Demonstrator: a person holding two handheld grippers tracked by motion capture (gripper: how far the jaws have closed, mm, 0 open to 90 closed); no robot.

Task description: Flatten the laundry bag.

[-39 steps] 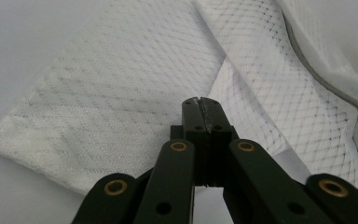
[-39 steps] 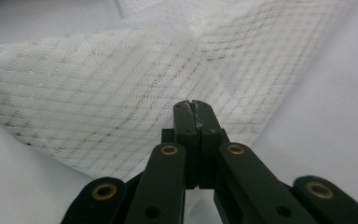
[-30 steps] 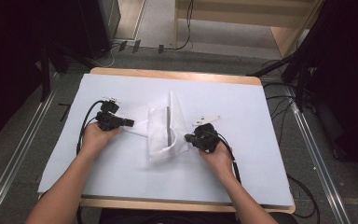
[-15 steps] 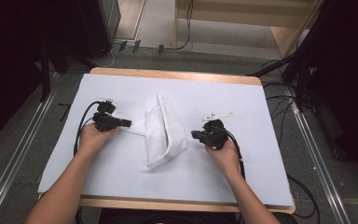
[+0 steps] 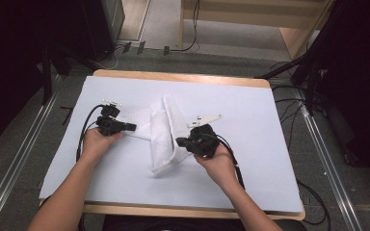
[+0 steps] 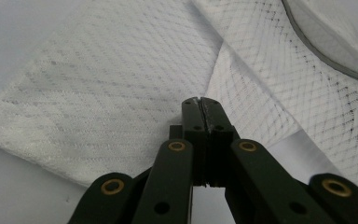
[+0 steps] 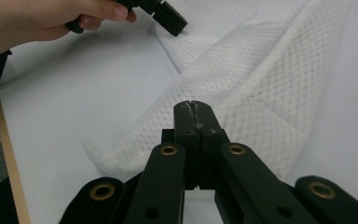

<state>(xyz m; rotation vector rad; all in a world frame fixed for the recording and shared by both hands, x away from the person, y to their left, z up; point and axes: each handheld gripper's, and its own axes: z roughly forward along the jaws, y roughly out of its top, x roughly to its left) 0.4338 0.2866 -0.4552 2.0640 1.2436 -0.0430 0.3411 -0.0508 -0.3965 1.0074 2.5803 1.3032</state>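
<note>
Lifting and swinging toward the middle of the bench since the earlier frames, the right gripper (image 5: pixel 182 141) is now pulling one side of the white mesh cloth (image 5: pixel 166 134) over itself, so the cloth is standing up in a ridge where it was lying flatter before. The left gripper (image 5: pixel 131 127) is staying where it was, at the cloth's left corner.

The cloth is an open, diamond-patterned netting, soft and limp, folding into 2 overlapping layers; it is lying on the pale sheet (image 5: pixel 250 110) covering the bench, roughly central, between the 2 grippers. In the left gripper view the weave is showing fine and translucent, with a grey-edged hem (image 6: pixel 324 60) curving past the upper right of the cloth, a detail that the high view is too coarse to give. In the right gripper view the mesh (image 7: pixel 242 93) is looking thicker and puffier, bunching just beyond the jaws, and the person's left hand (image 7: pixel 42 18) is gripping the other gripper (image 7: pixel 168 18) beyond the cloth's far edge.

Both pairs of jaws are pressing fully together. From the high view each is pinching an edge of the cloth, though the gripper views are not showing fabric between the tips.
</note>
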